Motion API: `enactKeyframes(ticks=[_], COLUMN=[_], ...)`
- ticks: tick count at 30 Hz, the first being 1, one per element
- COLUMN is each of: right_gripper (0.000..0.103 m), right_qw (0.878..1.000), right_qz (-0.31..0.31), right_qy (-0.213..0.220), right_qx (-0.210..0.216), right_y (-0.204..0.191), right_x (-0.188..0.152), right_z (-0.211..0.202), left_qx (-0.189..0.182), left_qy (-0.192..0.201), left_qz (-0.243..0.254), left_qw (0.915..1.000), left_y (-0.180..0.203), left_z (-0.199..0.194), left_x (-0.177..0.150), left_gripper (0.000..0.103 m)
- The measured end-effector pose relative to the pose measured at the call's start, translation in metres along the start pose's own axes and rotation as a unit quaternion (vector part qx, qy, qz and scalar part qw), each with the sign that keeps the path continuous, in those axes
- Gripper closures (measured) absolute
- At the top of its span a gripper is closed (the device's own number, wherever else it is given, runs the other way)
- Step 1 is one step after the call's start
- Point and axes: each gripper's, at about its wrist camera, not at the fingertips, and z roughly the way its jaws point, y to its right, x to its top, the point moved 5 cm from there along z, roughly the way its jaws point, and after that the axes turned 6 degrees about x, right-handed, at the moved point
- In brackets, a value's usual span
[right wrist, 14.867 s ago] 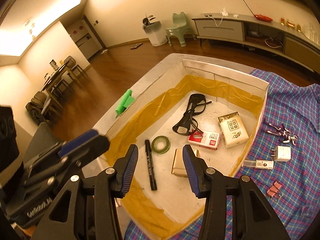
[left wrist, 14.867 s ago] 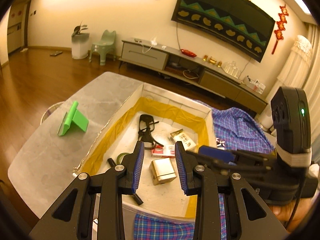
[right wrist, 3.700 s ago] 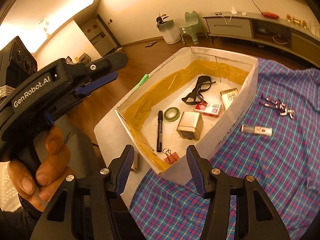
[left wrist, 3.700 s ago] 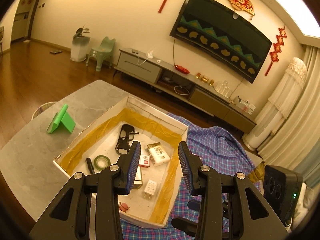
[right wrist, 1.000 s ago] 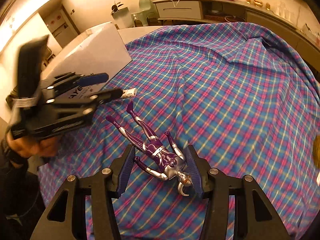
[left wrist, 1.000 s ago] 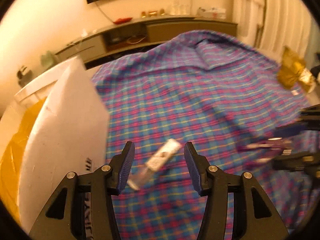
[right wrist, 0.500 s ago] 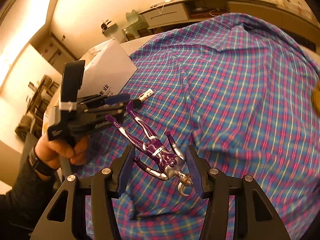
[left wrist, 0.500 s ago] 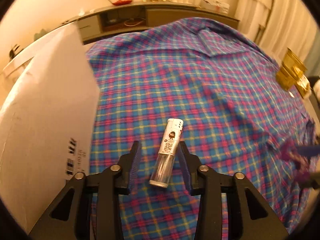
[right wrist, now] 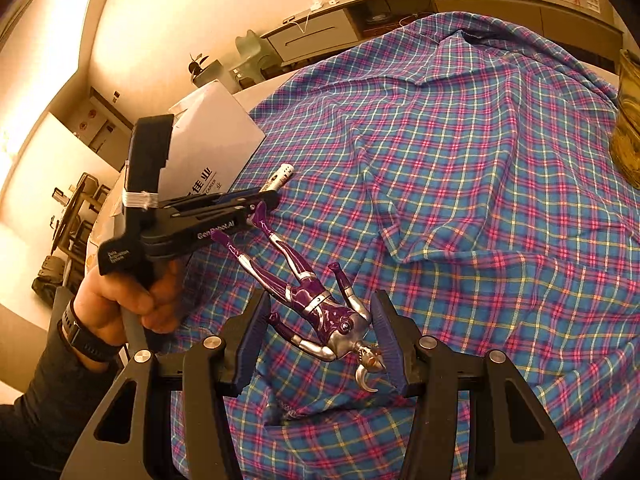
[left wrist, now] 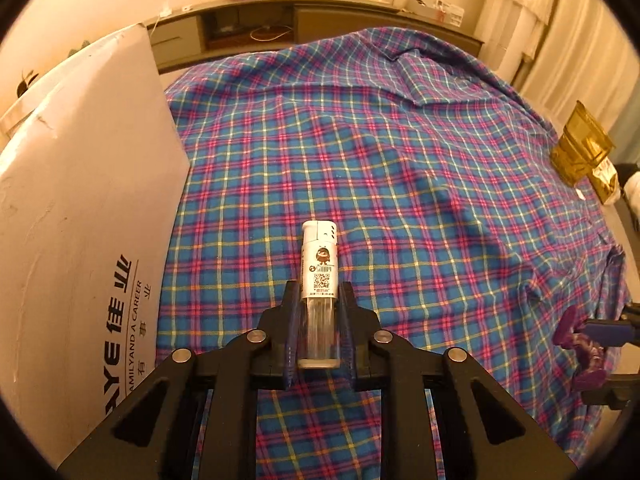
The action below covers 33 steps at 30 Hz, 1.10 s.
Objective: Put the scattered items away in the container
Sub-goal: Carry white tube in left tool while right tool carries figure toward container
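My left gripper is shut on a clear lighter with a white cap, held just above the plaid cloth. The white cardboard box stands right beside it on the left. My right gripper is shut on a purple and silver action figure, gripped at its chest and arms, legs pointing away. In the right wrist view the left gripper with the lighter is at the box's corner. The figure's feet show at the right edge of the left wrist view.
A gold package lies at the cloth's right edge, also seen in the right wrist view. A TV cabinet runs along the far wall. The box's inside is hidden from both views.
My left gripper has closed on the lighter and lifted it slightly. My right gripper keeps its hold on the figure and has risen a little.
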Motion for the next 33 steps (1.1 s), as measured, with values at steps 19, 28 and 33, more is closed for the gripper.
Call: enactKeyframes(ticks=[19,28,33], right_gripper=[0.050,0.050,0.050], right_qw=[1.000,1.000,0.999], right_qz=[-0.011,-0.021,0.000], right_qy=[0.002,0.017,0.035], right_qx=[-0.004,0.003,0.008], right_y=[-0.005,-0.026,-0.032], right_x=[0.004,0.011,0.008], right_z=[0.005,0.006,0.007], left_qx=[-0.031,-0.052,-0.061], left_qy=[0.041,0.069,0.085], left_qz=[-0.037,-0.040,-0.040], left_qw=[0.9980,0.9955,0.9937], left_y=[-0.009,-0.009,-0.014], left_z=[-0.052,-0.087,-0.105], left_x=[0.003,-0.003,-0.007], left_gripper=[0.084,0.084,0.084])
